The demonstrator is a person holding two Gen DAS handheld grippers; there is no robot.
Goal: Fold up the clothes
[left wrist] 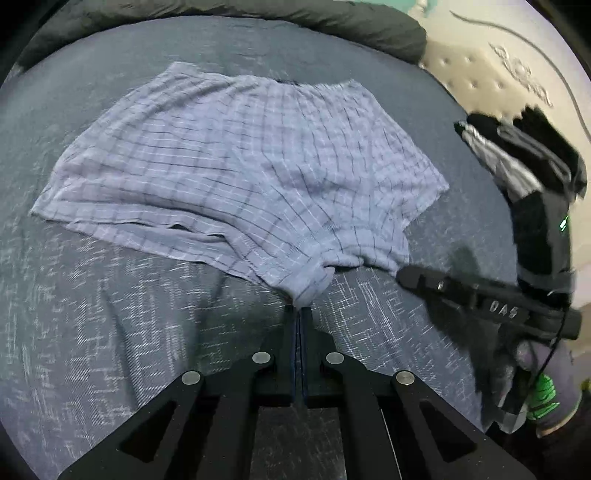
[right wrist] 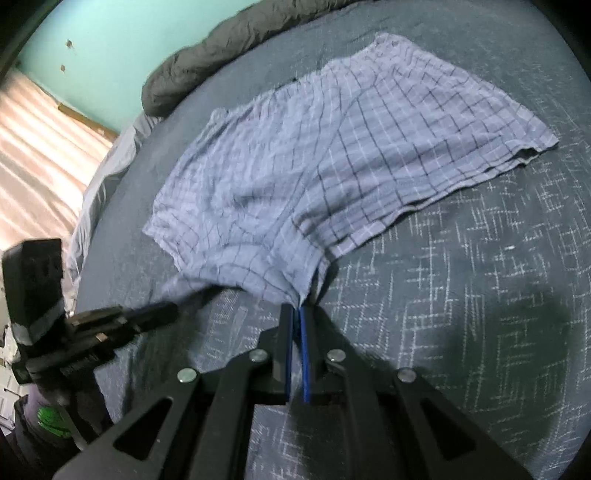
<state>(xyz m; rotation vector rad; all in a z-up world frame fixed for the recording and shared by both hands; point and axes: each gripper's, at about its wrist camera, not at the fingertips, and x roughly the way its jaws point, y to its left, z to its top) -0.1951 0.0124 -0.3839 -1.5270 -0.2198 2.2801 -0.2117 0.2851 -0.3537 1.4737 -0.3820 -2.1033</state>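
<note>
Left wrist view showed the checked shorts (left wrist: pixel 236 162) lying spread on the dark patterned bedspread (left wrist: pixel 92 332), waistband toward the far side and the two leg openings toward the cameras. The left gripper (left wrist: pixel 300 308) was closed on a bunched bit of the near hem, its jaws pressed together with fabric gathered at their tips. In the right wrist view the right gripper (right wrist: pixel 297 308) was likewise clamped on a pinch of hem, blue pads nearly touching with cloth drawn down between them.

Each tool appeared in the other's picture, off to the side and close to the hem. By my reading, this was the opening of a fold: both grips taken on the near edge, the cloth not yet lifted over. The next move would call for raising both pinches together and carrying them evenly toward the waistband, keeping the hem taut so the layers do not slide apart.

Which leg each gripper held was hard to settle, since the fabric bunched at the tips. How many layers were caught was hidden. A rolled dark blanket (left wrist: pixel 332 22) lay along the far edge of the bed. Motion blur softened the weave and the far corners.
</note>
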